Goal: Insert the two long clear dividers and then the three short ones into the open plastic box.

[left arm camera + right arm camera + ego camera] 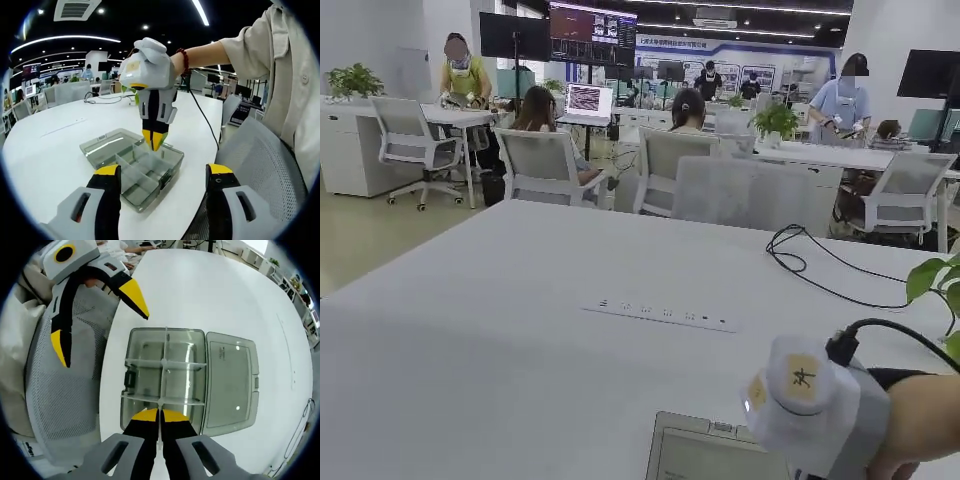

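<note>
Sitting open near the edge of the counter (pixel 210 290), the plastic box (pixel 145 382) is seen with its lid (pixel 230 385) laid flat beside it. Three clear dividers appear to be standing in the tray, one middle divider (pixel 163 375) down the centre and two cross dividers (pixel 185 363) over it, though the count is made unsure by clear plastic in a fisheye view. The near end of the middle divider is pinched by the right hand-held gripper (pixel 160 415), its jaws pressed together directly above the box. The left hand-held gripper (pixel 97 322) is held spread and empty just beside the box. A divider is judged to be mid-seating; a straight downward push into the wall slots, then release, is called for next. By that count, two dividers would be left to fit.
</note>
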